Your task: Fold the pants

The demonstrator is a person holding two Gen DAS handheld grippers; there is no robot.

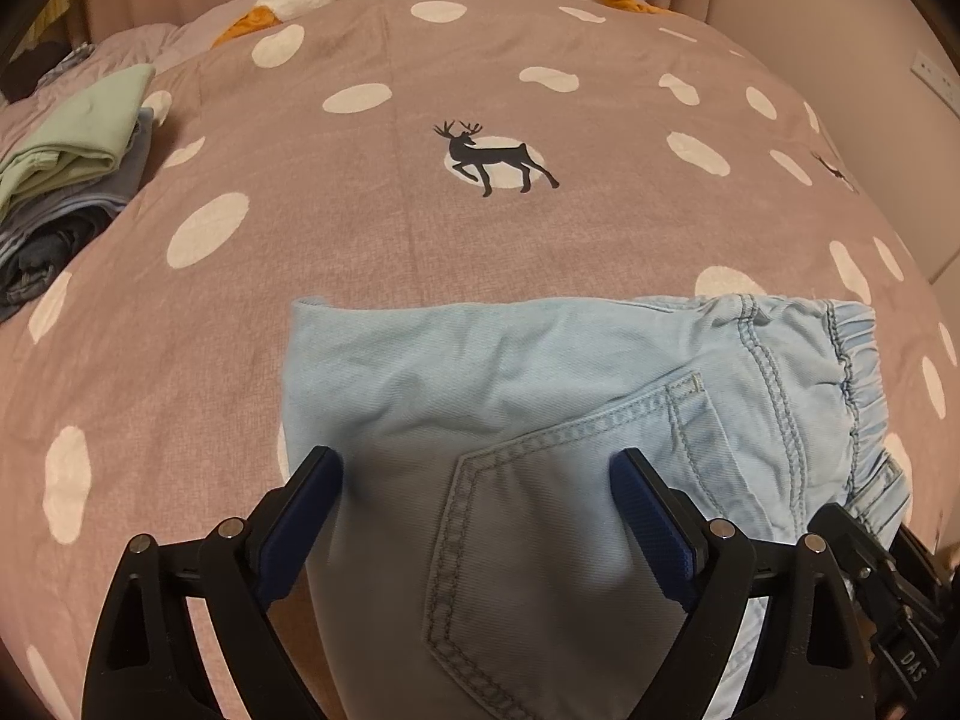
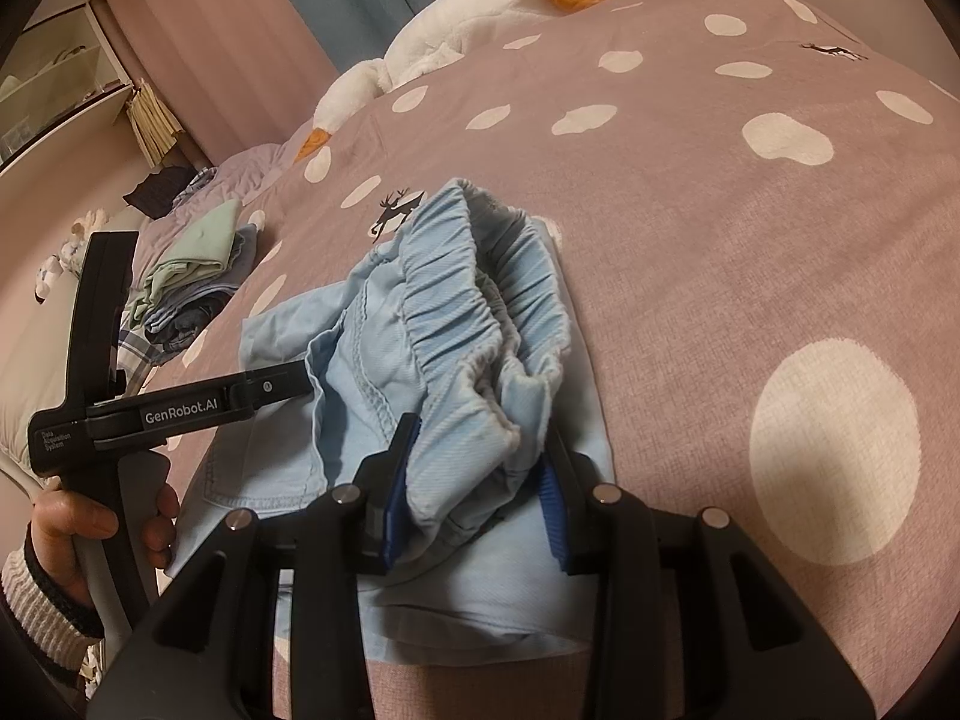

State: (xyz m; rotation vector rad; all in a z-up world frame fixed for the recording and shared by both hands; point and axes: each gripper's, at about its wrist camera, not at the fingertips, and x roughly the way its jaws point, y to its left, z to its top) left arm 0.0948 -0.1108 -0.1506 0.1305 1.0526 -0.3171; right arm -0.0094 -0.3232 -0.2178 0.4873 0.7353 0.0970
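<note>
Light blue denim pants [image 1: 540, 396] lie folded on the bed, back pocket up, elastic waistband at the right. My left gripper [image 1: 477, 471] is open, its fingers spread wide just above the pants near the pocket, holding nothing. In the right wrist view the pants [image 2: 432, 360] lie bunched, waistband raised. My right gripper [image 2: 474, 468] has the gathered waistband between its fingers, which stand partly apart around the cloth. The left gripper's body [image 2: 180, 408] shows at the left in a hand, its tips over the pants.
The bed has a pink duvet [image 1: 360, 192] with white spots and deer prints. A stack of folded clothes [image 1: 72, 168] sits at the far left. A white plush goose [image 2: 456, 30] lies at the head. A wall and socket are at the right.
</note>
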